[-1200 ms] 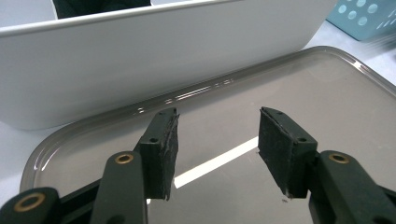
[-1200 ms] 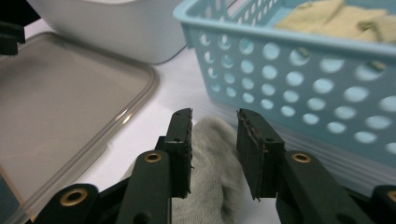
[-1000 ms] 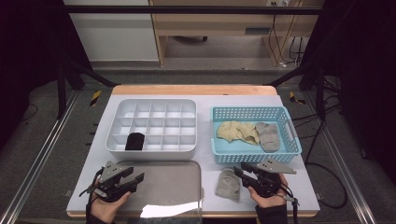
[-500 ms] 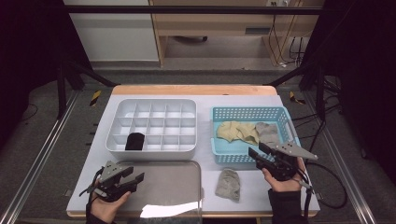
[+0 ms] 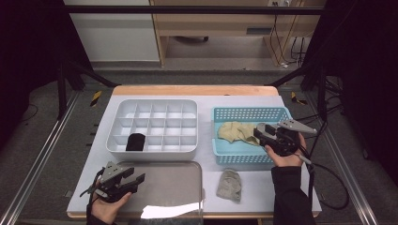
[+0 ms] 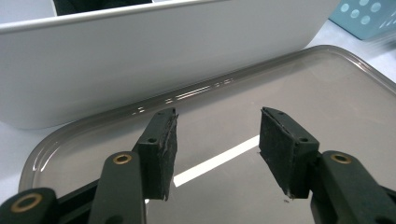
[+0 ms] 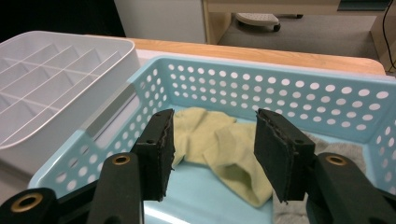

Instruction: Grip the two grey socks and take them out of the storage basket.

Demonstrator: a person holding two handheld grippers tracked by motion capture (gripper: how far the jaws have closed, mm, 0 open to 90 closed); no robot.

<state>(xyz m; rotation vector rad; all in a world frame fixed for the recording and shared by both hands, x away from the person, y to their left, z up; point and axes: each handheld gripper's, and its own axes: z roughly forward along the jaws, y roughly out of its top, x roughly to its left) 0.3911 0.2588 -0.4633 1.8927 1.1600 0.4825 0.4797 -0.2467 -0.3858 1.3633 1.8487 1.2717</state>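
The right hand-held gripper (image 5: 261, 133) is being held by a person's hand above the near right part of a light blue perforated basket (image 5: 225, 157), which is sitting on the white bench (image 5: 263, 187). In the right gripper view its two black jaws are being held wide apart, and nothing is being gripped between them; they have just been opening. A pale yellow sock (image 7: 219, 144) is lying crumpled on the basket floor just ahead of and below these jaws, and it is seen through the gap between them without being touched. A grey sock (image 7: 341, 151) is lying against the yellow one, under the jaw shown on the right of that view. Behind the right hand-held gripper, back toward the person, another grey sock (image 5: 230, 185) is lying alone on the bench, outside the basket and well apart from the jaws.

The left hand-held gripper (image 5: 136, 180) is being held low over the near left end of a grey tray (image 6: 327, 93). Its jaws are also being held wide apart with nothing between them. Just ahead of it a white divided organiser box (image 5: 155, 126) is standing, and a dark rolled item (image 5: 135, 141) is sitting in one of the near compartments.
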